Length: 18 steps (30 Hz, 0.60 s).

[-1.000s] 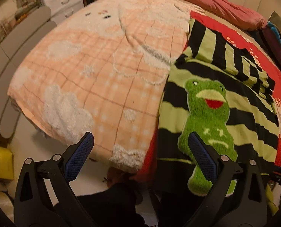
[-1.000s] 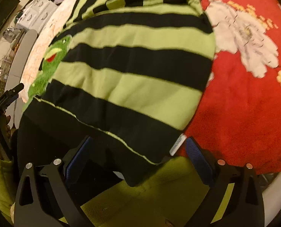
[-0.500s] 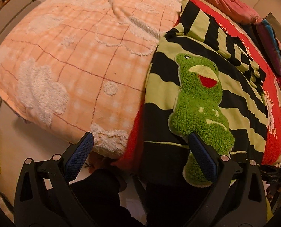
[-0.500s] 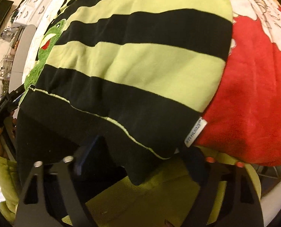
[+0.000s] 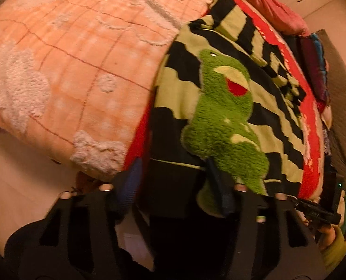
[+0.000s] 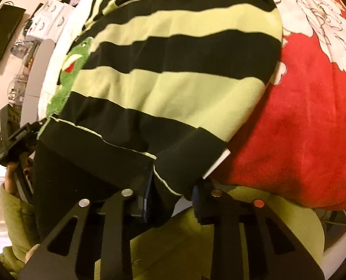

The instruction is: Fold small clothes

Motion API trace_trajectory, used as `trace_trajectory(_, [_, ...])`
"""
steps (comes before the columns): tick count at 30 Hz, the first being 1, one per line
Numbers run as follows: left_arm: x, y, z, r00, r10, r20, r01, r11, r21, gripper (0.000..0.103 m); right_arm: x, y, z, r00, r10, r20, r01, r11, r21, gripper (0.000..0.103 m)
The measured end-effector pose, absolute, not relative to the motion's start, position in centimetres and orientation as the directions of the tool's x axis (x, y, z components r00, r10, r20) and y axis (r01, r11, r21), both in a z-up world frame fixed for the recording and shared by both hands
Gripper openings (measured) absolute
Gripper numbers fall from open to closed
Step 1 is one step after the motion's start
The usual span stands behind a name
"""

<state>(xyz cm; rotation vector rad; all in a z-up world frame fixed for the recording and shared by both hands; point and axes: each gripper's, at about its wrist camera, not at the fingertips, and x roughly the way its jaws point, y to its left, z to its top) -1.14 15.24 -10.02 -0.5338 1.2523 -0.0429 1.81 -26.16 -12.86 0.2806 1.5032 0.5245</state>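
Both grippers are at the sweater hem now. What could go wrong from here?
1. The right gripper has only a small bunch of the striped sweater's black hem corner between its fingers; it may slip on lifting.
2. The left gripper straddles the hem beside the thick frog patch; the frame is blurred, so the grasp is unclear.
3. The hem hangs over the bed edge, so the red blanket might get pinched too.

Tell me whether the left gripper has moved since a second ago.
Yes. The left gripper has come forward toward the bed, its jaws narrowing around the black hem of the striped sweater, judged against the peach blanket.
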Motion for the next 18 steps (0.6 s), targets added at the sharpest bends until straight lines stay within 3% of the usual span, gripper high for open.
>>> trace_trajectory(2, [-1.1, 14.9, -9.8, 0.337, -0.317, -0.886, -0.242, 0.881, -0.407, 0.019, 1.9, -26.2, -12.5, -0.004, 0.51, -0.86, -0.156, 0.849, 0.505, 0.022])
trace_trajectory(5, [-0.8, 14.6, -9.5, 0.356, -0.333, -0.873, -0.228, 0.875, -0.427, 0.006, 2.1, -26.6, -11.8, 0.018, 0.546, -0.838, -0.154, 0.829, 0.537, 0.019])
trace_trajectory(18, [5.4, 15.3, -3.3, 0.532, -0.406, -0.743, -0.184, 0.801, -0.57, 0.003, 8.7, -31.0, -4.5, 0.285, 0.691, -0.665, -0.155, 0.718, 0.679, 0.016])
